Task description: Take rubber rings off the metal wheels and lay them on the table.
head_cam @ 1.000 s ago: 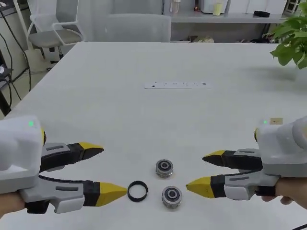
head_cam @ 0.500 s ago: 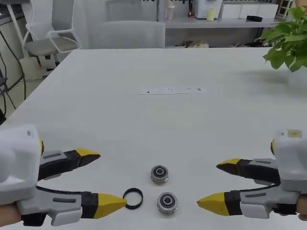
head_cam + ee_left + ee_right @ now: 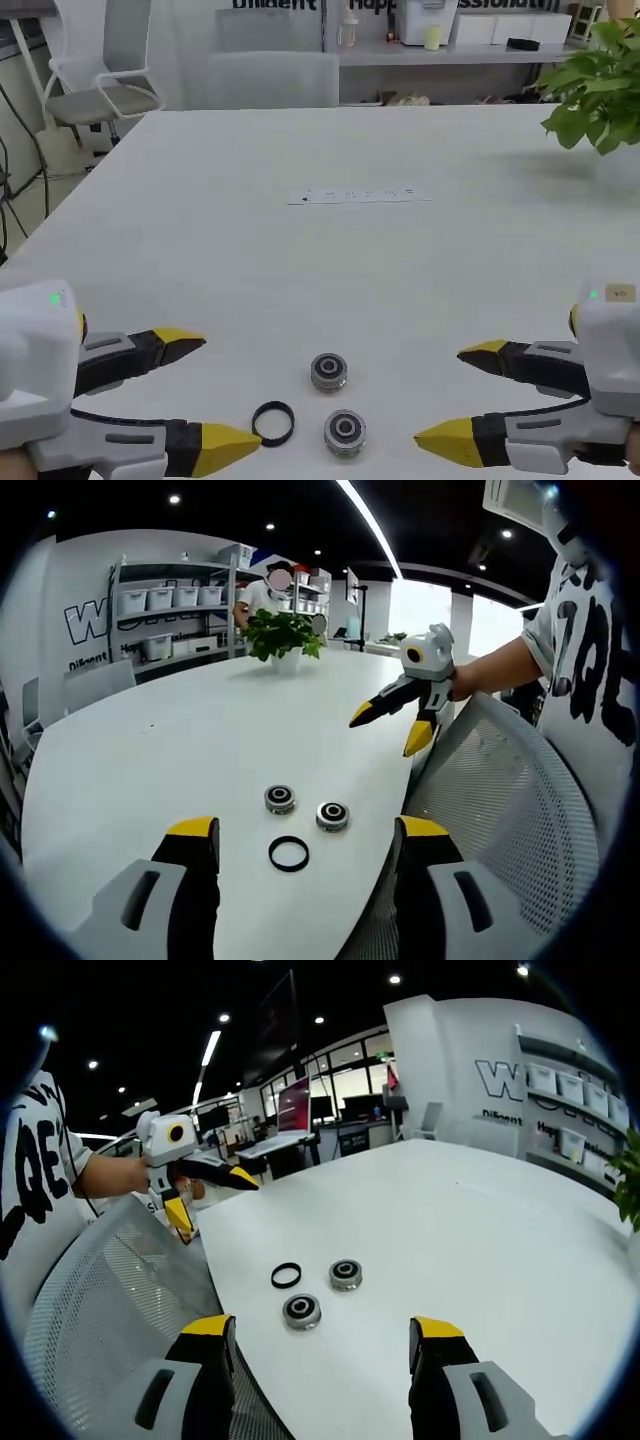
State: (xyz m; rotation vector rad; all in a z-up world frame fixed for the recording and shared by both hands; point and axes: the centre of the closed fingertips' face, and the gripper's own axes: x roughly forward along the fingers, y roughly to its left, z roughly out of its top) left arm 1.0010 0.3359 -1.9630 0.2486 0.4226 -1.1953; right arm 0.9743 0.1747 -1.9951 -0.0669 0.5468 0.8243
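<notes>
Two small metal wheels (image 3: 329, 370) (image 3: 345, 432) lie flat near the front edge of the white table (image 3: 320, 270). A loose black rubber ring (image 3: 272, 422) lies flat just left of the nearer wheel. My left gripper (image 3: 222, 393) is open, its lower tip close beside the ring. My right gripper (image 3: 447, 395) is open to the right of the wheels, with a gap between them. The left gripper view has the ring (image 3: 289, 854) and both wheels (image 3: 280, 799) (image 3: 332, 815) ahead of its open jaws. In the right gripper view the ring (image 3: 286, 1276) lies left of the wheels (image 3: 346, 1273) (image 3: 301, 1310).
A white power strip (image 3: 358, 195) lies mid-table. A potted plant (image 3: 590, 85) stands at the far right. Office chairs (image 3: 100, 70) and shelves stand beyond the far edge. A grey mesh chair back (image 3: 490, 780) is close behind the table's front edge.
The head camera has tilted. My right gripper has drawn away from the wheels to the right. Ring and wheels lie where they were; both grippers stay open.
</notes>
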